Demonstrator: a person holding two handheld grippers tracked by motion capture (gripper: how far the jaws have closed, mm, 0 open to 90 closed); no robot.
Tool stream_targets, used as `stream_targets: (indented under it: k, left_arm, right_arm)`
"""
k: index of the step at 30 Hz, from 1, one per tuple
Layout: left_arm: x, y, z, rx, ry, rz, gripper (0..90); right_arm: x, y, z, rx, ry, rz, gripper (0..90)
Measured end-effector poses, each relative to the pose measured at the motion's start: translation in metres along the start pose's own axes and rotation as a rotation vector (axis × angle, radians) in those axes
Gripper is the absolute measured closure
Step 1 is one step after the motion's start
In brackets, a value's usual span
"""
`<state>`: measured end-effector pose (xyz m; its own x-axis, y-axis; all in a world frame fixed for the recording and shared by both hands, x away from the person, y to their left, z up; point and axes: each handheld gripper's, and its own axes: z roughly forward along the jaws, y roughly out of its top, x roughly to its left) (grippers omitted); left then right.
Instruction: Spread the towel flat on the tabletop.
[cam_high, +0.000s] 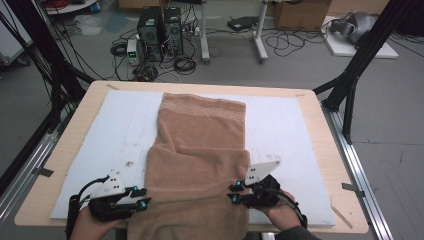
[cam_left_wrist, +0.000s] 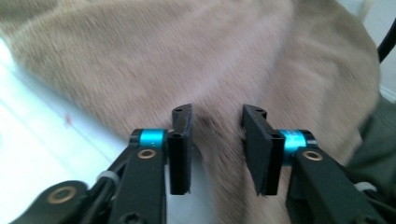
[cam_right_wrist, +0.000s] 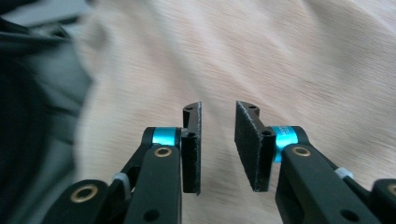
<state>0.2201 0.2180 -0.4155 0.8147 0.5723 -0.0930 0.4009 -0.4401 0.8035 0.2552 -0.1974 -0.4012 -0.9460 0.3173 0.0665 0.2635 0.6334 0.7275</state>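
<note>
Two parted, empty jaw pairs: left gripper (cam_high: 145, 197) and right gripper (cam_high: 231, 193) flank the folded tan towel (cam_high: 200, 165) on the desk (cam_high: 320, 107).

From my remote station I see a light wooden table (cam_high: 320, 150) topped with a white foam board (cam_high: 285, 130). Beyond it lies a grey floor (cam_high: 300, 70) strewn with black cables (cam_high: 182, 62). Two computer towers (cam_high: 160, 32) stand beside white desk legs (cam_high: 259, 35). Black frame struts (cam_high: 360, 55) flank both sides. Cardboard boxes (cam_high: 300, 12) sit at the rear.
</note>
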Motion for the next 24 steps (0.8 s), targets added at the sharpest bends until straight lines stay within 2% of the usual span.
stream_targets:
  k: [1,2,4,5,6,7,8,9,10,12,15,17,18,20,22,24]
  left_arm:
    - [0.005,0.002,0.006,0.006,0.010,0.006,60.0]
    - [0.011,0.004,0.013,0.014,0.001,-0.002,59.0]
    - [0.020,0.005,0.027,0.056,0.000,-0.004,55.4]
    - [0.023,0.005,0.033,0.081,-0.013,-0.012,54.9]
    - [0.024,0.003,0.038,0.099,-0.030,-0.010,55.8]
    - [0.024,0.001,0.041,0.106,-0.045,-0.005,62.5]
    - [0.023,-0.001,0.041,0.087,-0.034,-0.006,68.9]
    - [0.022,-0.002,0.041,0.082,-0.045,-0.020,74.7]
    - [0.020,-0.003,0.039,0.078,-0.040,-0.015,77.4]
    - [0.014,-0.005,0.036,0.080,-0.046,-0.007,79.1]
    - [0.003,-0.008,0.028,0.080,-0.075,0.008,79.1]
    - [-0.001,-0.010,0.021,0.061,-0.094,0.011,76.8]
    - [-0.002,-0.010,0.018,0.051,-0.090,0.006,71.6]
    - [0.003,-0.008,0.013,0.033,-0.081,-0.009,57.6]
    - [0.010,-0.004,0.010,0.014,-0.084,-0.016,54.6]
    - [0.018,0.000,0.010,0.002,-0.077,-0.024,54.9]
  right_arm:
    - [-0.006,-0.001,0.003,0.018,-0.012,0.006,68.2]
    - [-0.012,-0.003,0.007,0.029,-0.011,0.021,65.8]
    - [-0.020,-0.008,0.017,0.053,-0.007,0.033,63.9]
    - [-0.022,-0.011,0.022,0.059,-0.001,0.042,64.3]
    - [-0.023,-0.013,0.026,0.067,0.018,0.055,66.3]
    - [-0.023,-0.015,0.031,0.085,0.020,0.046,69.5]
    - [-0.021,-0.018,0.033,0.077,0.005,0.034,74.1]
    - [-0.021,-0.019,0.033,0.063,0.003,0.036,79.4]
    - [-0.021,-0.020,0.032,0.062,0.018,0.048,84.8]
    - [-0.019,-0.019,0.032,0.068,0.019,0.035,86.0]
    - [-0.014,-0.018,0.026,0.077,0.044,0.018,86.2]
    - [-0.008,-0.019,0.018,0.076,0.066,0.013,86.0]
    - [-0.005,-0.019,0.015,0.072,0.074,0.009,84.6]
    - [-0.001,-0.018,0.006,0.032,0.057,0.015,76.1]
    - [-0.002,-0.016,-0.002,-0.004,0.034,0.021,70.7]
    - [-0.006,-0.014,-0.005,0.000,-0.001,0.022,69.5]
